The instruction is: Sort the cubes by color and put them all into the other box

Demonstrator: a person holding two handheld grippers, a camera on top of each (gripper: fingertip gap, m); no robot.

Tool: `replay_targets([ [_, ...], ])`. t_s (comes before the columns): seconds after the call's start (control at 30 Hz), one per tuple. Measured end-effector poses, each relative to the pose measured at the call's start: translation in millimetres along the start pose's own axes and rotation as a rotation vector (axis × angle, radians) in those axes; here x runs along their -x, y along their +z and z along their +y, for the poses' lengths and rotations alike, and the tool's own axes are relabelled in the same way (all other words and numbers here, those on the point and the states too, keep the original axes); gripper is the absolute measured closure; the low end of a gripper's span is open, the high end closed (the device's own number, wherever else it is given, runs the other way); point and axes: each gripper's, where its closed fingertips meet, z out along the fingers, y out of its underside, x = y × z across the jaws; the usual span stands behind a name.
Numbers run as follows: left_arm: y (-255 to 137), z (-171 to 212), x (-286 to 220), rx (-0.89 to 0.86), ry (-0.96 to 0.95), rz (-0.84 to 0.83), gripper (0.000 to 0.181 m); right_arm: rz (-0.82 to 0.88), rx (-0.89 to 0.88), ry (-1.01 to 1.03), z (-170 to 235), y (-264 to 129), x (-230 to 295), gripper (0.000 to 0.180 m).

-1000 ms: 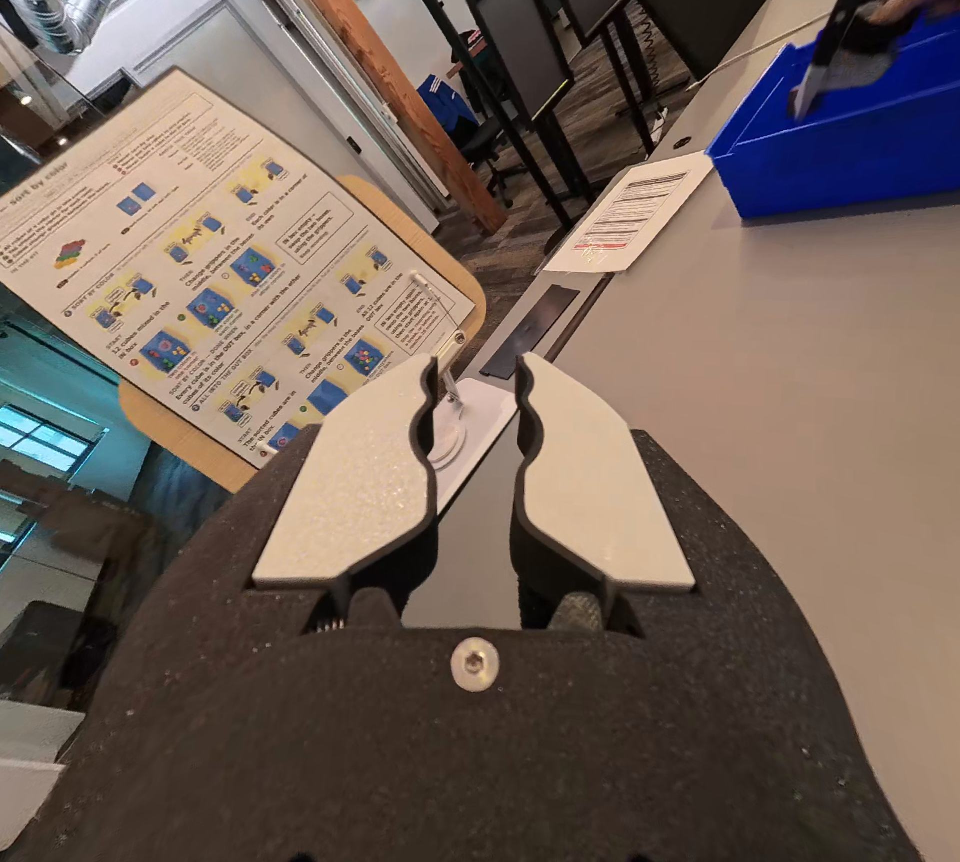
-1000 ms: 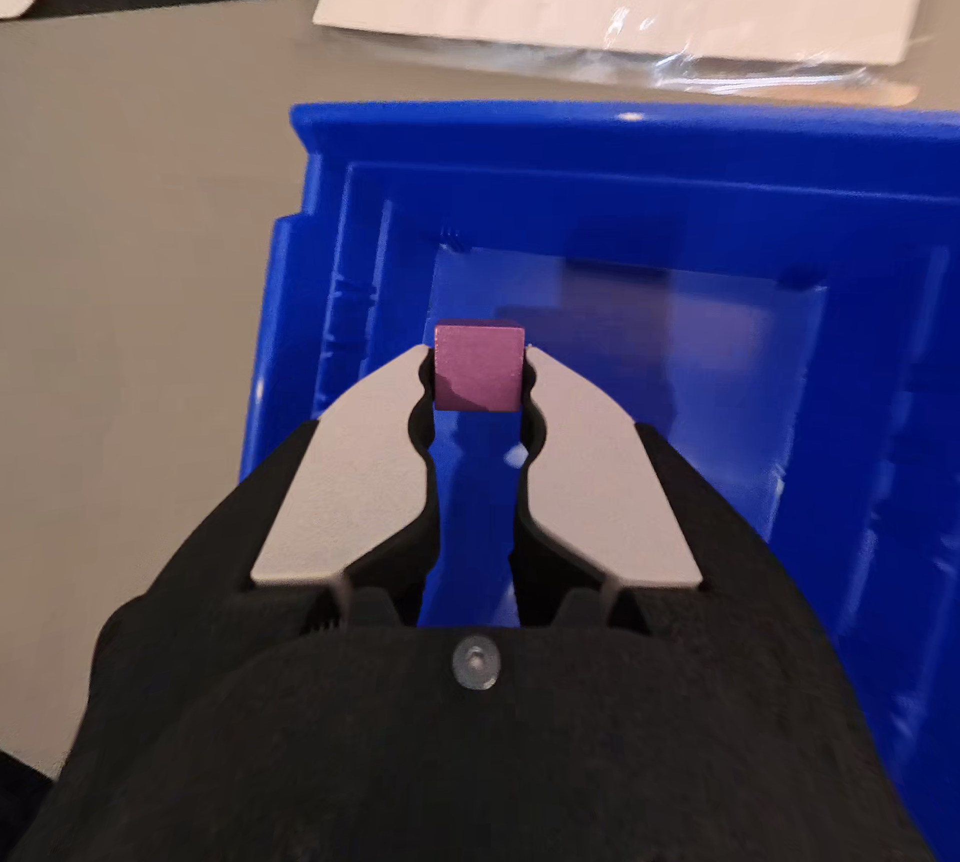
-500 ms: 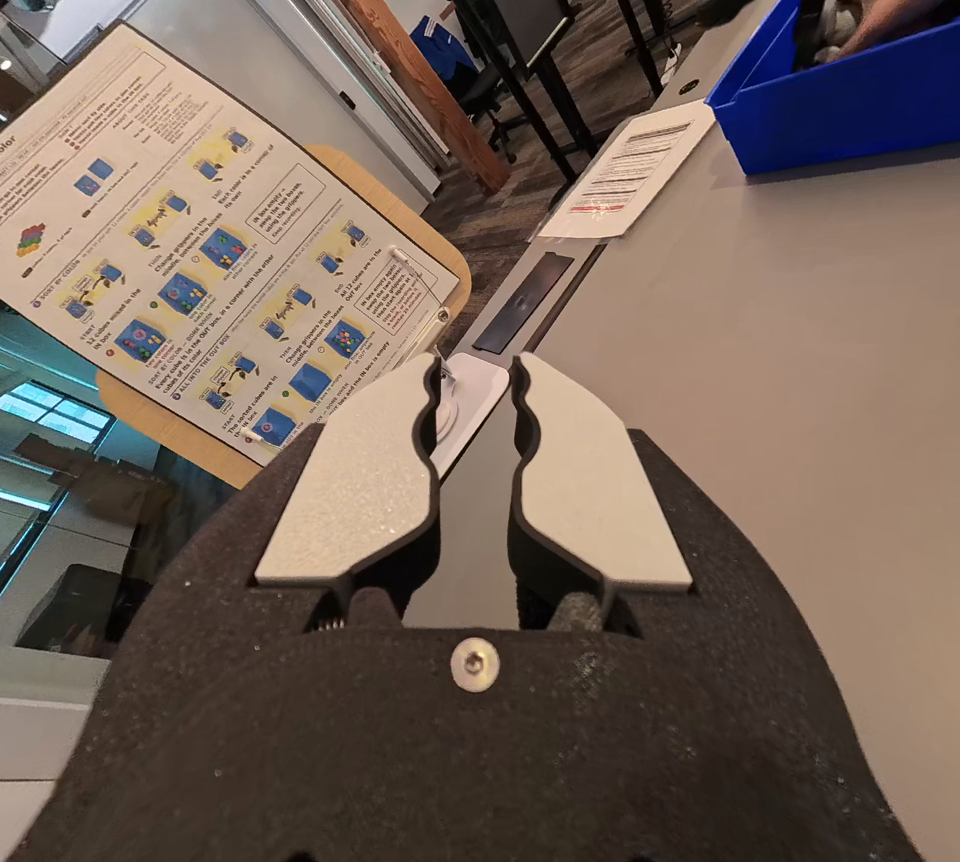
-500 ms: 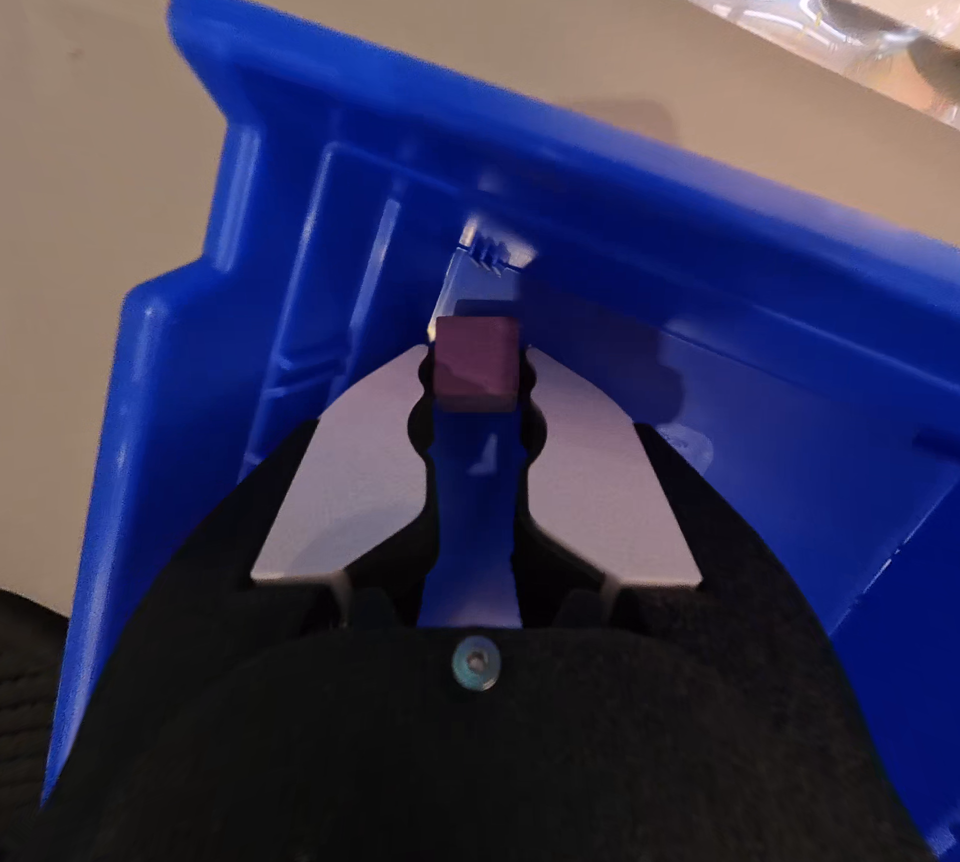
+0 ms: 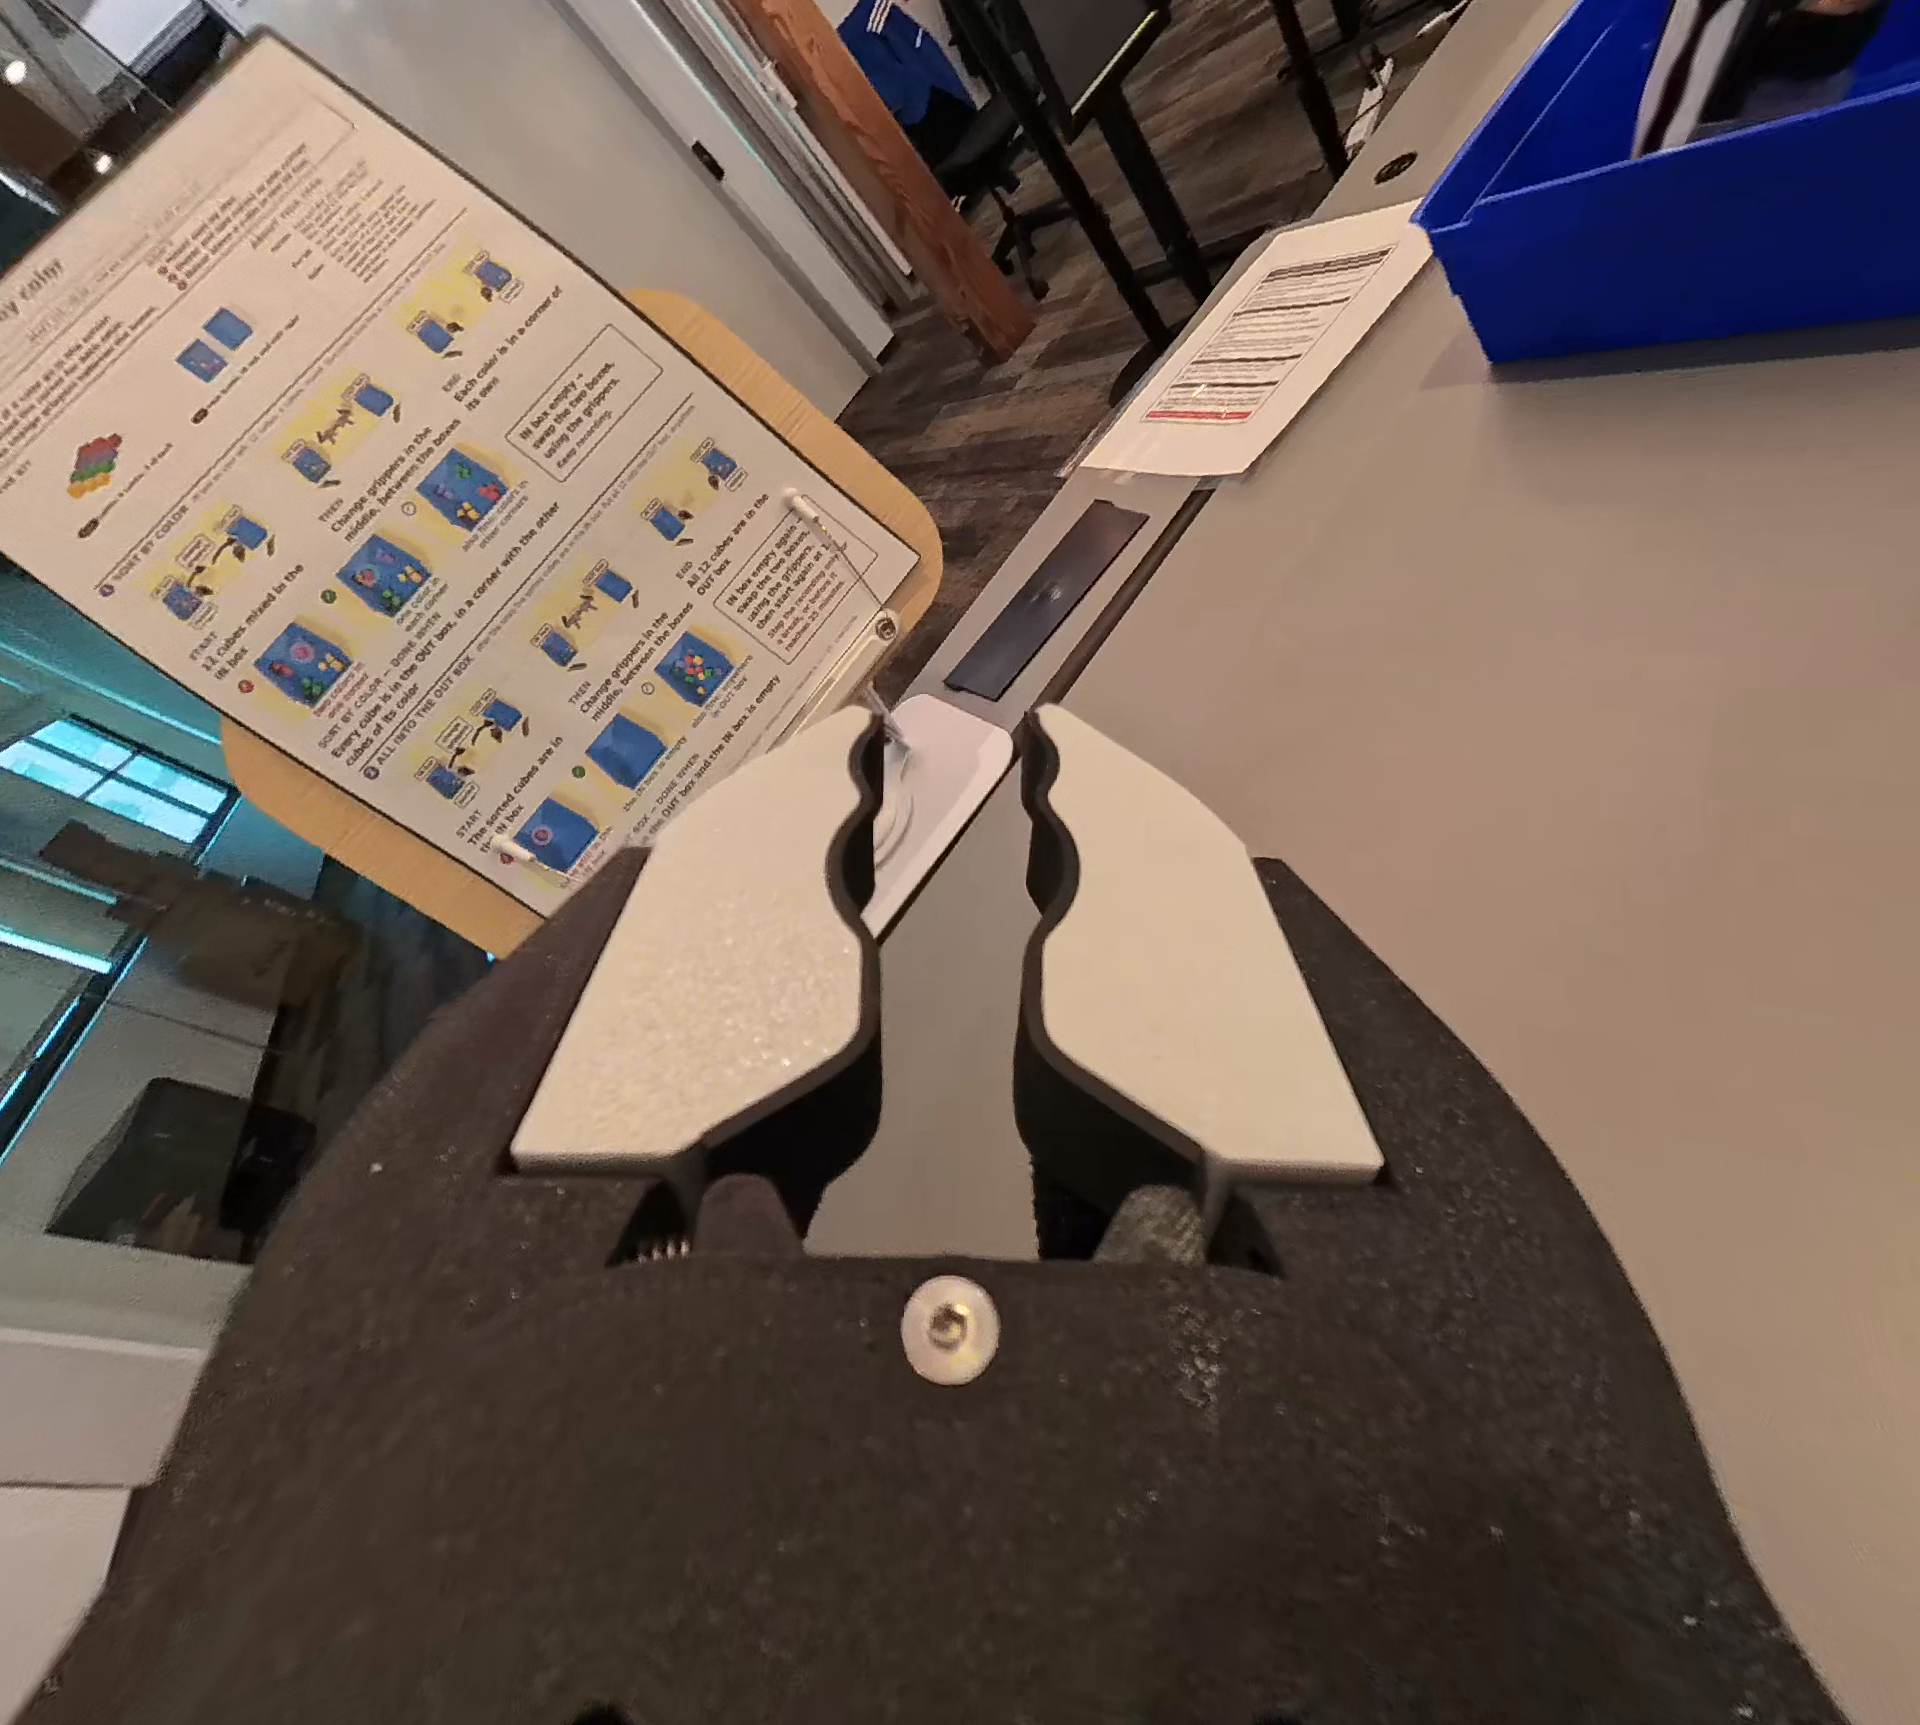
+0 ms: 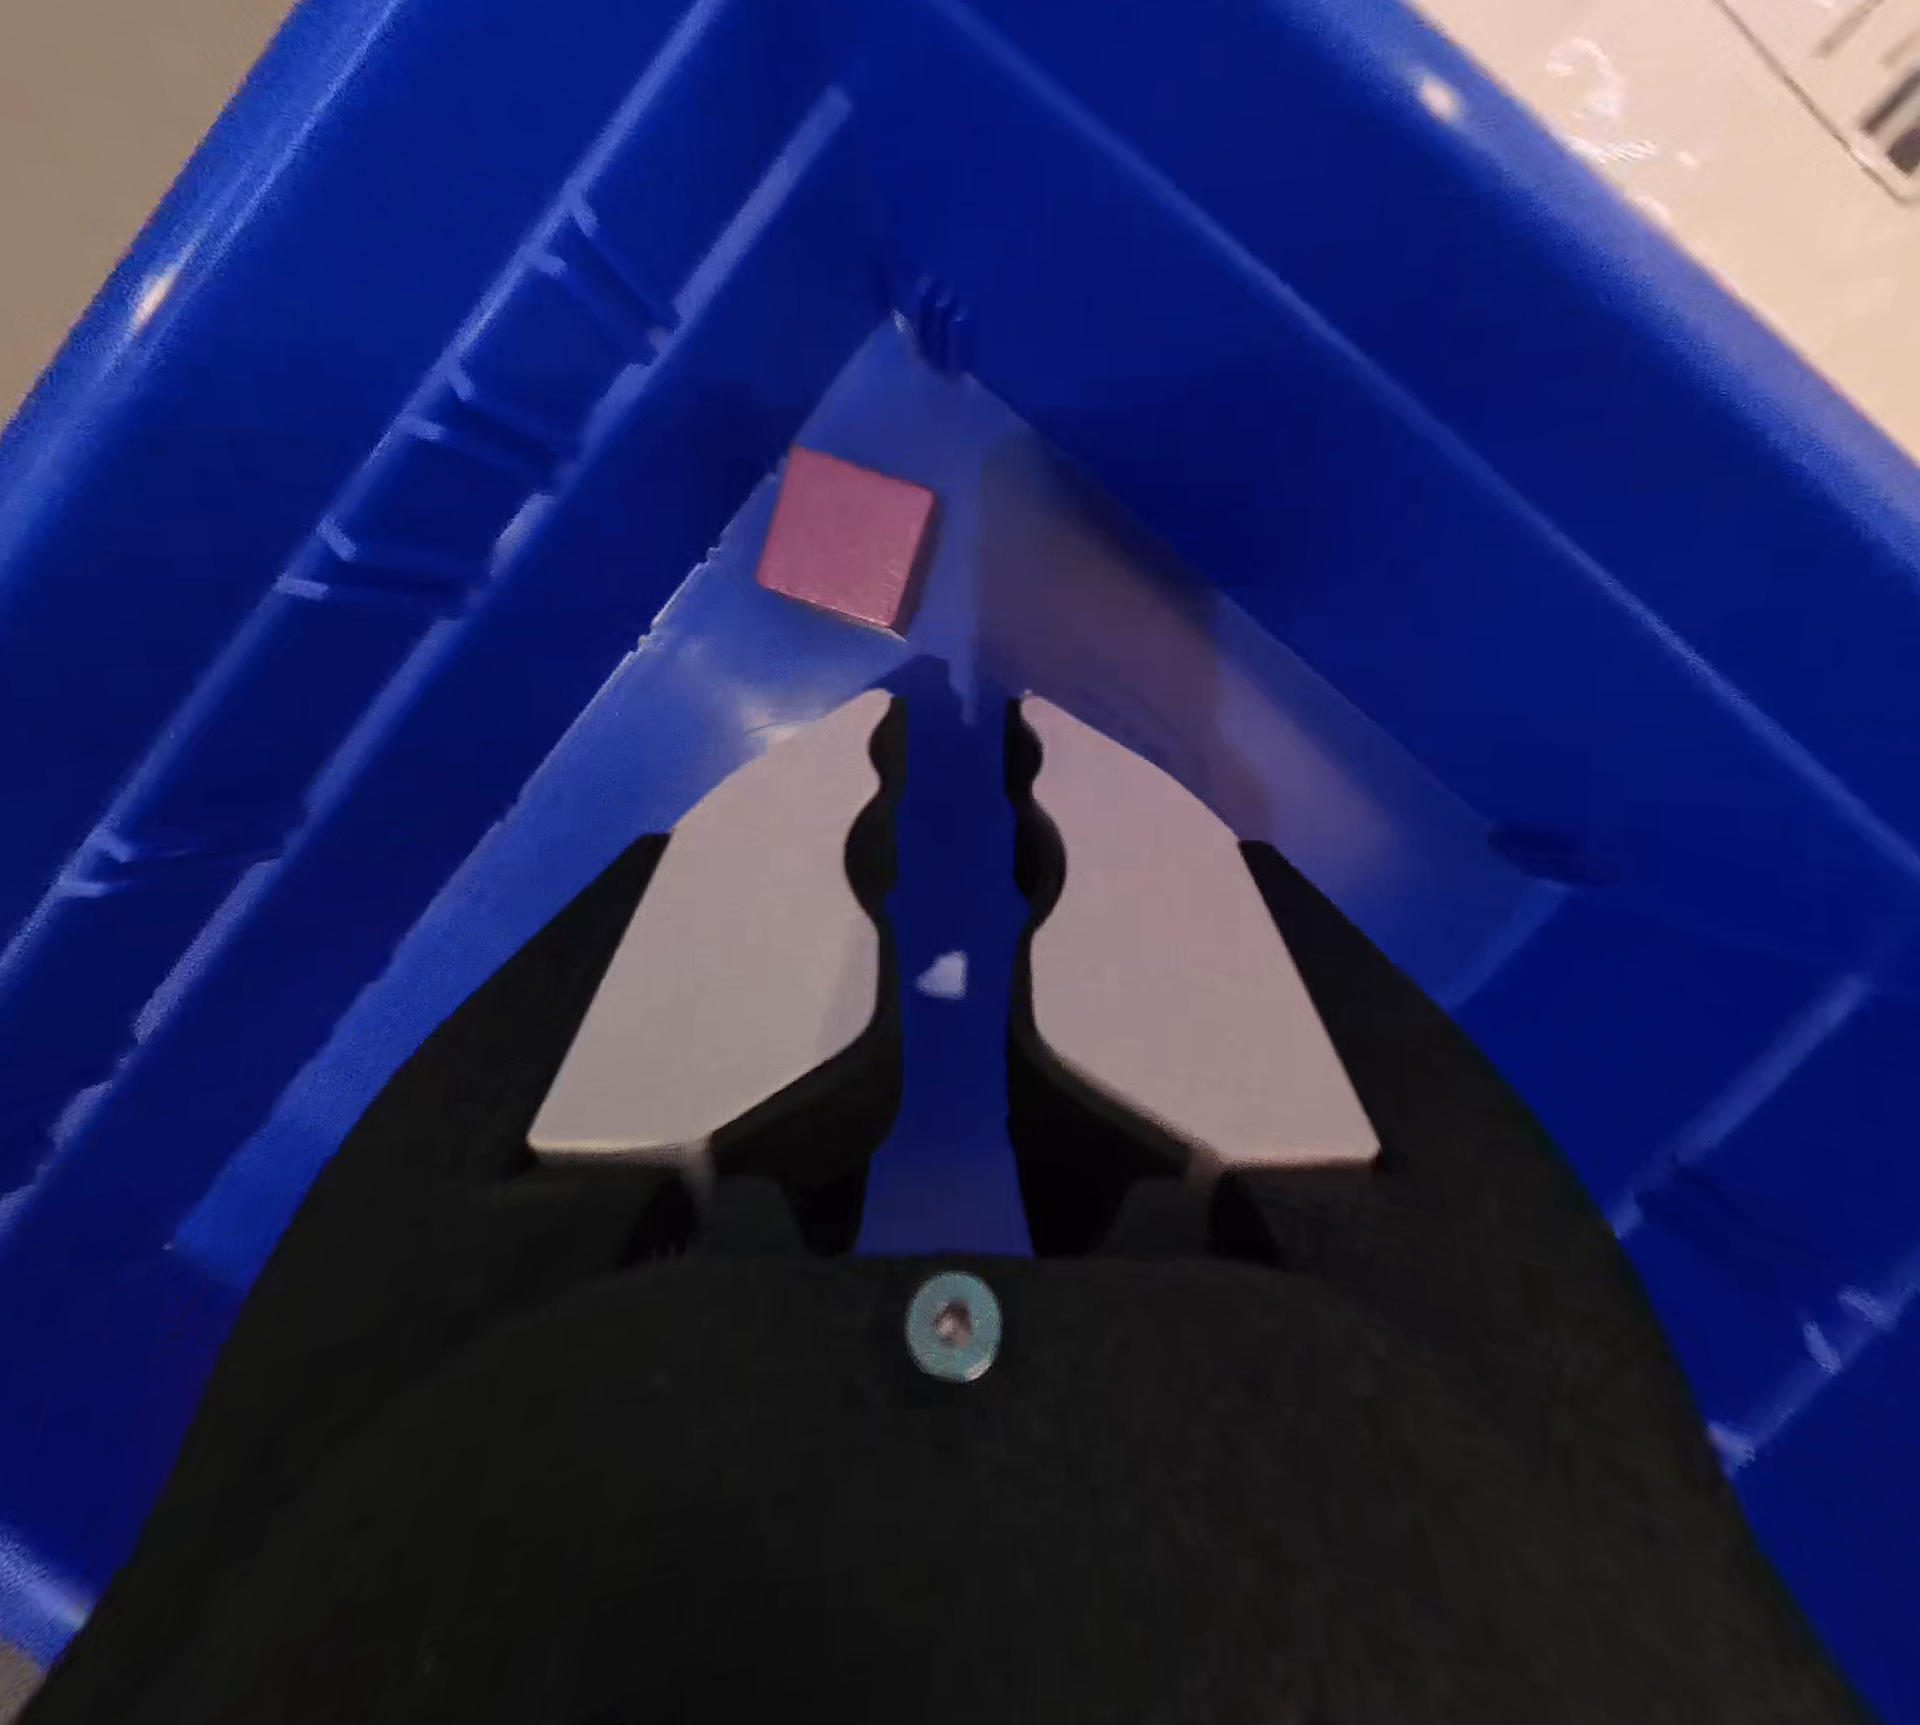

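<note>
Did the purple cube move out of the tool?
Yes. The purple cube left the right tool and now lies in the blue box's corner, beyond the tips.

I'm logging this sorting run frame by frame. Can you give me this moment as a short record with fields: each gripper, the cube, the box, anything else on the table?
right gripper: open, empty, inside the blue box
purple cube: lying free on the box floor in a corner, just ahead of the fingers
blue box: no other cube in view
left gripper: open, empty, over the grey table, away from the box
also on table: printed sheet beside the box; illustrated instruction board propped at the table's edge
</note>
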Motion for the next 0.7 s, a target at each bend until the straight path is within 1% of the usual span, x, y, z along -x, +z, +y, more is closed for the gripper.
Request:
replay_targets([
  [0.07,3,3,2,0.015,-0.01,-0.007,0.156,-0.052,0.009,-0.057,-3,9,10,0.17],
  [0.17,6,6,3,0.032,-0.018,-0.02,0.156,-0.065,0.048,-0.104,-5,21,16,0.17],
  [0.23,7,8,3,0.041,-0.02,-0.023,0.156,-0.063,0.073,-0.093,-7,28,16,0.17],
  [0.33,8,9,2,0.048,-0.022,-0.02,0.156,-0.05,0.055,-0.071,-17,31,15,0.17],
  [0.43,3,11,6,0.064,-0.001,-0.05,0.156,-0.053,0.055,-0.066,-16,29,19,0.169],
  [0.53,-13,18,22,0.085,0.007,-0.11,0.156,-0.041,0.018,-0.047,-11,15,23,0.168],
  [0.6,-32,29,39,0.109,-0.015,-0.167,0.156,-0.001,-0.03,-0.037,-11,-4,25,0.166],
  [0.7,-72,65,82,0.213,-0.065,-0.306,0.157,0.087,-0.106,-0.016,-18,-48,31,0.163],
])
